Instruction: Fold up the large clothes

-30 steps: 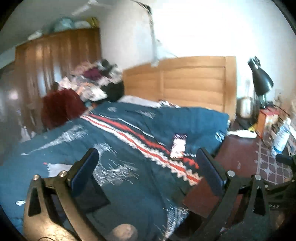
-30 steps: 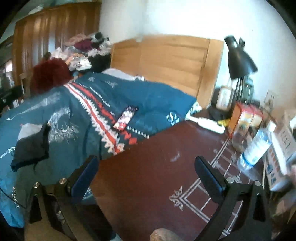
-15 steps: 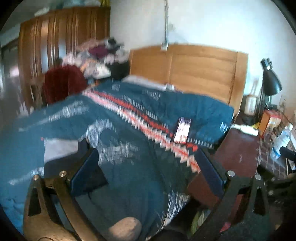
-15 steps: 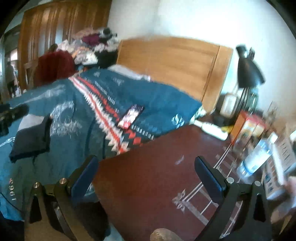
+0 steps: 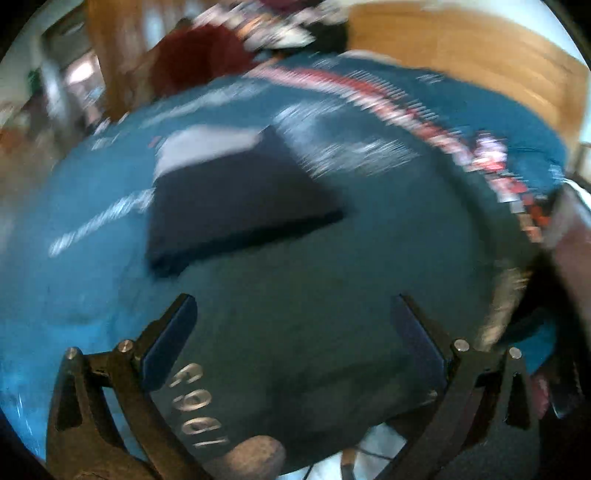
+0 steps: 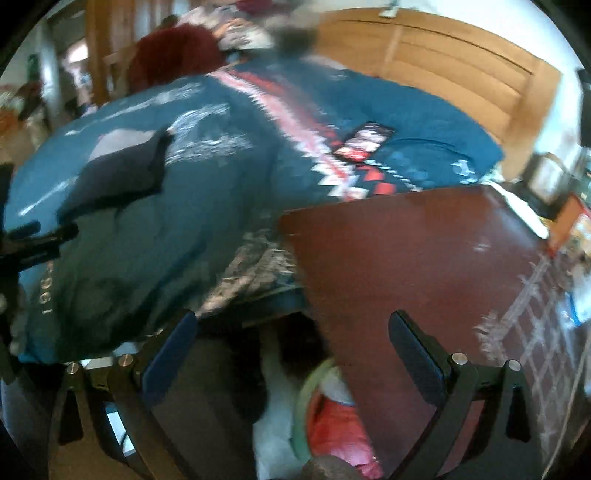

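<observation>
A teal bedspread with a red-and-white zigzag band (image 5: 332,229) covers a bed, and on it lies a folded dark navy garment (image 5: 229,199), flat and roughly rectangular, with a paler grey piece of cloth (image 5: 199,147) showing at its far edge. The left gripper (image 5: 293,332) hangs above the near part of the bedspread, its two blue-padded fingers (image 5: 168,343) spread wide apart with nothing between them; the garment sits ahead of them and a little to their left, not touching either one.

From the right wrist view, the same dark garment (image 6: 118,177) lies on the bedspread (image 6: 221,155) well to the left, while the right gripper (image 6: 291,347) hovers over the gap between the bed's edge and a dark red-brown tabletop with a white line pattern (image 6: 424,266). Its fingers (image 6: 415,358) are likewise wide apart and empty. A small rectangular object with a red and dark face (image 6: 364,142), possibly a phone, rests on the zigzag band near the light wooden headboard (image 6: 461,66). Below the right gripper, a red and white bundle (image 6: 332,424) lies low down by the table, too blurred to identify. A heap of mixed clothes (image 6: 240,33) rises beyond the bed.
</observation>
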